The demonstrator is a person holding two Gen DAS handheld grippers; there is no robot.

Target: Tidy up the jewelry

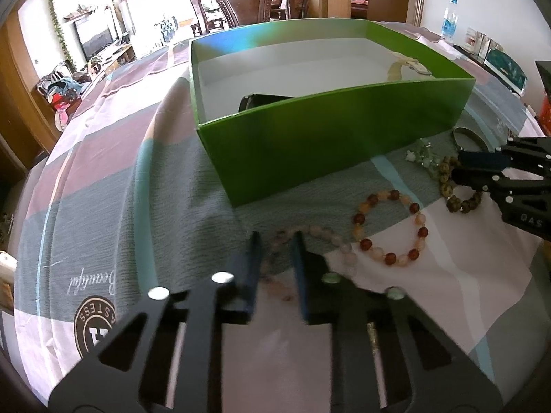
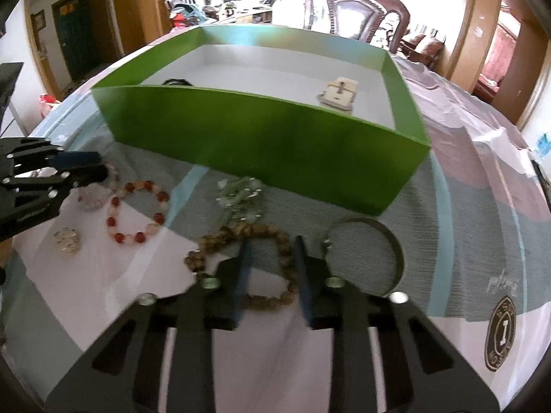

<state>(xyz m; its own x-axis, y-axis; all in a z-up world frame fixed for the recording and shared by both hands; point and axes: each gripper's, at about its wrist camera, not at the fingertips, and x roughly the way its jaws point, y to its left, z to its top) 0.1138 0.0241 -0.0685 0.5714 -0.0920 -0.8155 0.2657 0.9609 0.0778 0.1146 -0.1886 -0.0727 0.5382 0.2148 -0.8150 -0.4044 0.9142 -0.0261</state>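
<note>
Gripping: left gripper has closed its fingers on the pale pink bead bracelet; right gripper on the brown wooden bead bracelet, both lying on the striped tabletop cloth.
Waiting: red-and-cream bead bracelet, green glass piece, metal bangle.
Stored: green cardboard box holds a dark item and beige clasp.
Progress: early, I judge.

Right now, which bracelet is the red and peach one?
Find the big green box. On the cloth in front of it lies the red and peach bracelet, a ring of beads. Its neighbours are pale pink or brown; only this one alternates dark red with peach.
</note>
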